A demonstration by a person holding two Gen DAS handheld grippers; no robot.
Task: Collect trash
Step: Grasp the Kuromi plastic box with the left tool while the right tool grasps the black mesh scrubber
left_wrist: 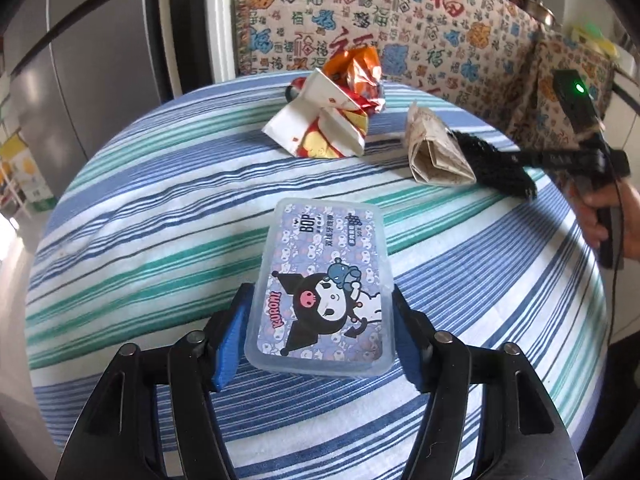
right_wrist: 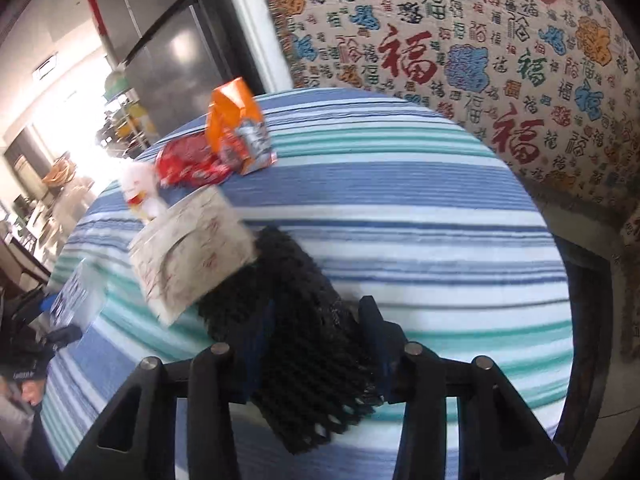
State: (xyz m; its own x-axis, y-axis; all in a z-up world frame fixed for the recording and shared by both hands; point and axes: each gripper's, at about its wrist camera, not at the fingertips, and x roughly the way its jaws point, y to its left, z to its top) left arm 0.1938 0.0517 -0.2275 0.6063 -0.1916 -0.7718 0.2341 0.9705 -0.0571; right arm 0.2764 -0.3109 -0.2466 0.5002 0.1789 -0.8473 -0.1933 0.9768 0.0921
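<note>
Left wrist view first: the left hand-held gripper (left_wrist: 320, 332) straddles a clear plastic box (left_wrist: 320, 284) with a cartoon sticker on its lid, lying on the striped cloth (left_wrist: 160, 240) of the counter. Its blue pads (left_wrist: 230, 344) sit just beside the box's long sides — I can't tell whether they press on it or only flank it. To grip well, I'd say square the jaws on those long sides before lifting; a smooth lid like that looks apt to slip.

Further back lie the crumpled red-and-white wrappers (left_wrist: 324, 120), with an orange packet (left_wrist: 356, 68) behind them, and a folded paper bag (left_wrist: 436, 148) off to the right. All of it is trash waiting to be gathered.

Over to the right wrist view — the right hand-held gripper (right_wrist: 316, 344) has a black mesh scrap (right_wrist: 304, 340) between its jaws, the blue pads seemingly closing on it though the frame is blurred. The mesh touches the folded paper bag at its far end. Soft netting will squash, so in my judgement the grip should bite deep into the bulk, not the fringe, and lift clear so the bag isn't dragged along.
</note>
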